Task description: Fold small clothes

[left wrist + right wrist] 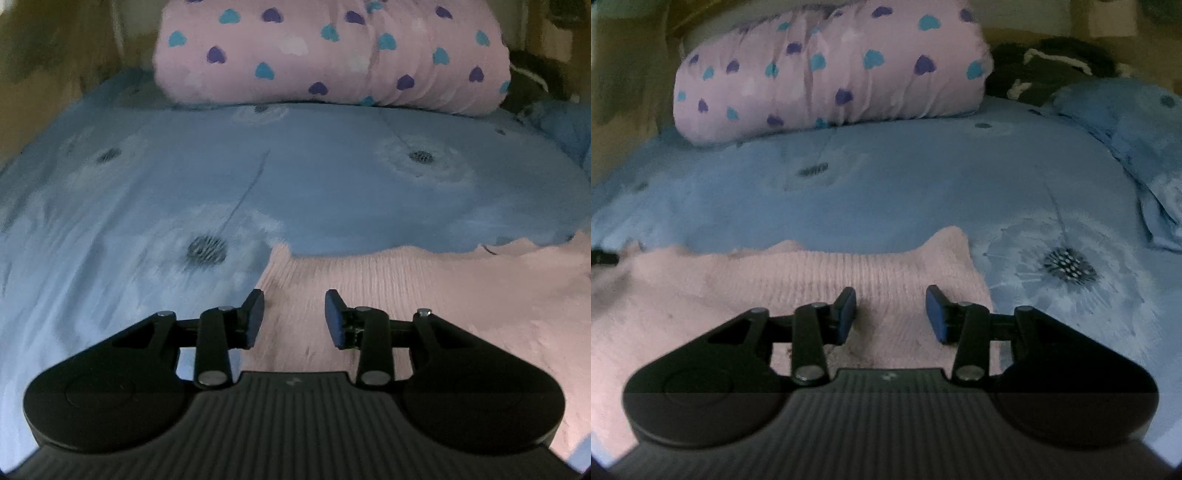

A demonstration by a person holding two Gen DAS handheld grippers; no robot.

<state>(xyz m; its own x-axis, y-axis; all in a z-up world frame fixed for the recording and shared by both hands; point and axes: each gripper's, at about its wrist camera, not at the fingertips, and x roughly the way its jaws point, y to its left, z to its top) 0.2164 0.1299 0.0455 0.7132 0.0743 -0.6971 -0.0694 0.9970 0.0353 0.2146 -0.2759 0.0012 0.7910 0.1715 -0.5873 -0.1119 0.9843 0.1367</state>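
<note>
A pale pink ribbed knit garment (424,295) lies flat on a blue flowered bedspread (295,177). In the left wrist view it fills the lower right; my left gripper (294,317) is open and empty just over its left edge. In the right wrist view the garment (738,295) fills the lower left, with its right end near my right gripper (891,314), which is open and empty above it. The garment's near part is hidden under both grippers.
A rolled pink quilt with blue and purple hearts (332,55) lies across the head of the bed, also in the right wrist view (831,70). A dark cloth with white cord (1045,70) and a blue pillow (1126,140) lie at the far right.
</note>
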